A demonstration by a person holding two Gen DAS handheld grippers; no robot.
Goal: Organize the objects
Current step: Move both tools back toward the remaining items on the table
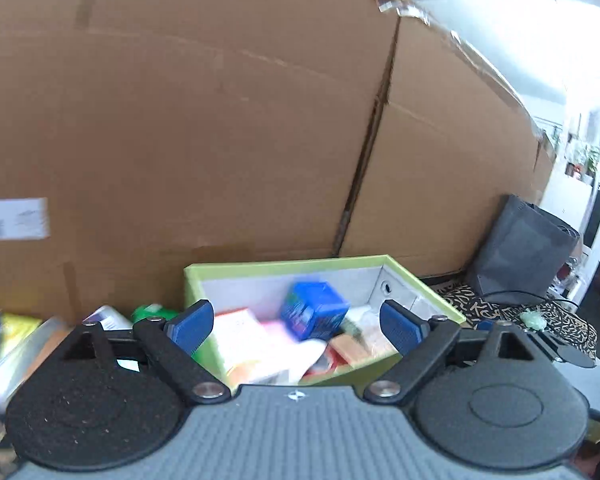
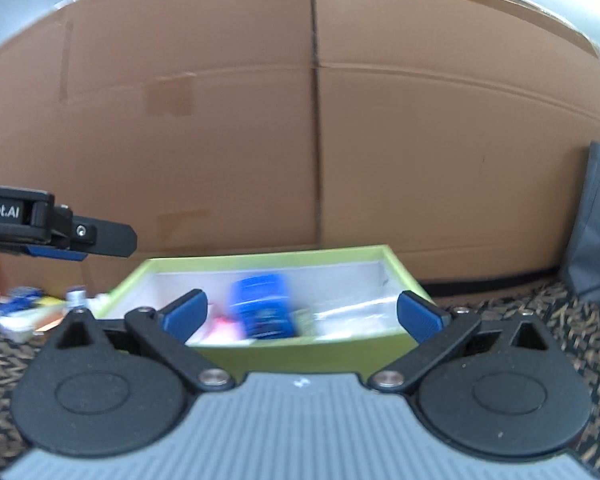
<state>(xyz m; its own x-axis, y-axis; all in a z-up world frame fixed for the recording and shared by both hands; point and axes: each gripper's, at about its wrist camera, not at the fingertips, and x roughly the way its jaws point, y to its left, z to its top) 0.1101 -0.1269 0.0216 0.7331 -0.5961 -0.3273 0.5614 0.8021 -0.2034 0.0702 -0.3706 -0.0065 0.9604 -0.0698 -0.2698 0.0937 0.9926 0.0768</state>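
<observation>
While blurring: one blue box (image 2: 264,306) is lying in one green tray (image 2: 300,350), other contents unreadable.
Tongs: left tongs (image 1: 296,326) and right tongs (image 2: 302,316) are both gaping wide, gripping nothing.

Big cardboard wall (image 2: 260,120), patterned, perhaps carpeted floor (image 2: 520,312).

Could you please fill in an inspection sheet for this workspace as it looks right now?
Surface: patterned black-and-tan cloth.
Job's things: green box holding a blue box and blurred packets.
Clutter: loose small items left of the green box.
Grippers: left gripper and right gripper both open, nothing between the pads.
Cables: black cable by the grey bag.
Surroundings: large cardboard box behind.
</observation>
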